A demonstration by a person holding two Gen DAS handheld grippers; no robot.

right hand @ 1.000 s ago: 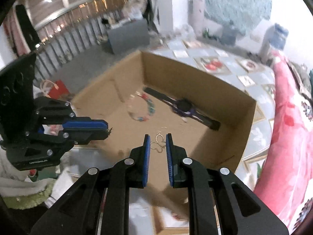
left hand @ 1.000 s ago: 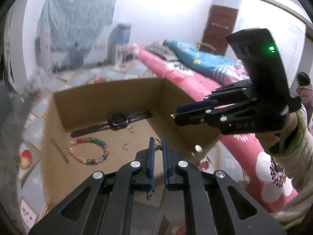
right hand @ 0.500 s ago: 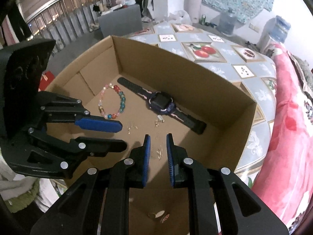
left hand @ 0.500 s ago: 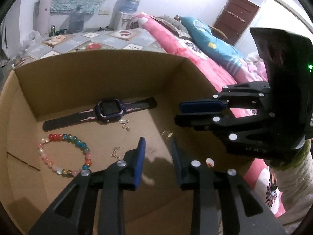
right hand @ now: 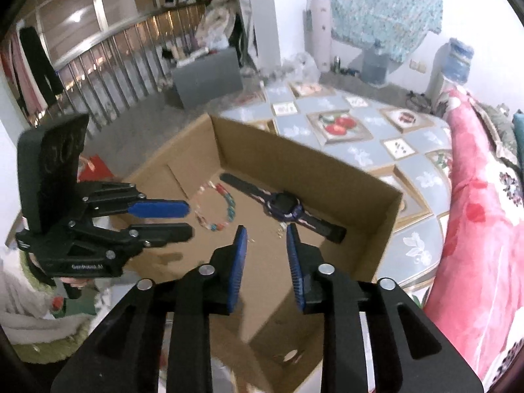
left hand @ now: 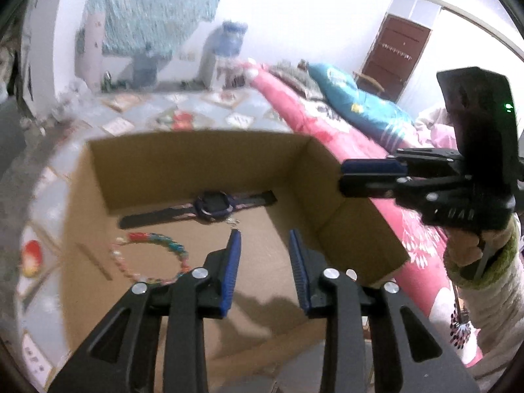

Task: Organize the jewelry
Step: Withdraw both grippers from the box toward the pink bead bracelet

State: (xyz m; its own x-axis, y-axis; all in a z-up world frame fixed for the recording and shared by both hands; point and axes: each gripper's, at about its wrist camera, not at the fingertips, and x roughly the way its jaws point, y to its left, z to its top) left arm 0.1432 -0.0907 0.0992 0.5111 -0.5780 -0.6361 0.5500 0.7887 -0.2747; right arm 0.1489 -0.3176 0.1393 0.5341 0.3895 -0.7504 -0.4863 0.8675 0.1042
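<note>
Left wrist view: the left gripper (left hand: 266, 245) hangs over the near part of an open cardboard box (left hand: 196, 145), its jaws parted and widening, with nothing between the blue pads but bare box floor. A second ago these same jaws were pinched nearly shut on a small earring-like piece; that piece is gone from them now, so I judge it has been dropped into the box. On the box floor, the watch (left hand: 213, 208) lies along the far wall, and the bead bracelet (left hand: 154, 255) lies nearer and to the left. A few tiny metal bits (left hand: 233, 222) sit just beside the watch. The right gripper (left hand: 366, 178) hovers at the right, above the box's right wall, held by a hand (left hand: 465, 249) in a pale sleeve.

Right wrist view: the right gripper (right hand: 266, 240) is likewise opening and empty; the little wire earring it pinched a second ago is no longer between its pads. Small pale specks (right hand: 280, 232) on the floor near the watch (right hand: 283, 208) may be those pieces, too blurred to be sure. The bracelet (right hand: 216, 208) rests left of the watch, and the left gripper (right hand: 177, 219) hovers to the left over the box (right hand: 327, 163) edge, visibly parted.

Both releases look done, so this pair seems stored and both grippers are free for the next item.
</note>
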